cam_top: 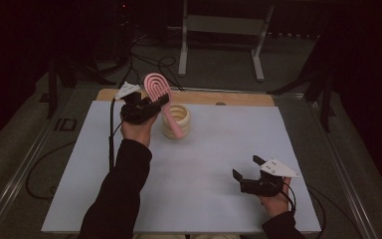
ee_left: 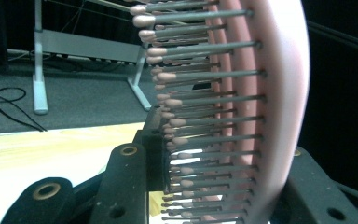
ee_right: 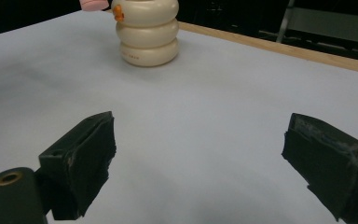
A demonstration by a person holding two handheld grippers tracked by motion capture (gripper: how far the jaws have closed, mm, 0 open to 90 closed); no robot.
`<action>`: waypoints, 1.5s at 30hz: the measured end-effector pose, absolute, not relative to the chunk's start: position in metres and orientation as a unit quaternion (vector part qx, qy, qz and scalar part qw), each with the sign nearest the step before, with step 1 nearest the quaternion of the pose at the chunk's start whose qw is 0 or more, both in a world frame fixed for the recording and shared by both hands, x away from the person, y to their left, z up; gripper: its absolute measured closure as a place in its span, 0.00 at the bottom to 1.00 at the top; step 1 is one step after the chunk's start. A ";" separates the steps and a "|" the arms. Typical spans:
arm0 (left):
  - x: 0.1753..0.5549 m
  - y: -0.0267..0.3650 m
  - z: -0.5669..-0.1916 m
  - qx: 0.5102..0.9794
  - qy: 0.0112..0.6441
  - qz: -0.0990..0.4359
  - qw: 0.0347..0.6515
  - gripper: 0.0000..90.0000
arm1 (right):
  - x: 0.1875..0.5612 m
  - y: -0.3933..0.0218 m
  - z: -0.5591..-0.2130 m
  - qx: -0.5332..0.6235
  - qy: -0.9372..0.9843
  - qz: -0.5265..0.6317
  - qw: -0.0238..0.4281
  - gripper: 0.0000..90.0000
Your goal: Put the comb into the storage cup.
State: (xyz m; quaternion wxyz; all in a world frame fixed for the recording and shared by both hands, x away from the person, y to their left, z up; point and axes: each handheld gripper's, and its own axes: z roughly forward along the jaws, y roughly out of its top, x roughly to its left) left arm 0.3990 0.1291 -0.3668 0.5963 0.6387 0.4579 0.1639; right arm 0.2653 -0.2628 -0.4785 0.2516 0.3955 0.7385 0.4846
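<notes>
Across the middle of the high view lies the pale tabletop (cam_top: 189,199), a wooden strip showing along its far edge. Beyond it on the dark floor stands a grey metal frame (cam_top: 222,30), with black cables looped near its left foot. Toward the far left of the tabletop, the person's left hand (cam_top: 137,130) reaches forward in a black sleeve, holding the left gripper (cam_top: 149,105); its jaws are clamped on the head of a pink hairbrush (cam_top: 160,94). The brush stands tilted, its head raised up and away, its handle sloping down into a cream ribbed cup (cam_top: 177,122) of three stacked rings, which stands upright just right of that gripper. From the left gripper view the brush's grey bristles (ee_left: 205,100) with pink tips run sideways between the two jaws. Near the front right corner, well apart from the cup, the right gripper (cam_top: 246,169) is held just above the surface, jaws spread wide with nothing between them.
</notes>
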 end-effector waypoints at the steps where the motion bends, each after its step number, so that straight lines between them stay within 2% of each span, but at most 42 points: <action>1: 0.400 0.129 -0.367 0.638 0.458 0.165 0.596 0.71 | 0.265 -0.263 -0.479 0.395 0.739 0.485 0.251 0.10; 45: 0.418 0.128 -0.354 0.631 0.468 0.202 0.585 0.71 | 0.265 -0.259 -0.479 0.391 0.742 0.484 0.250 0.10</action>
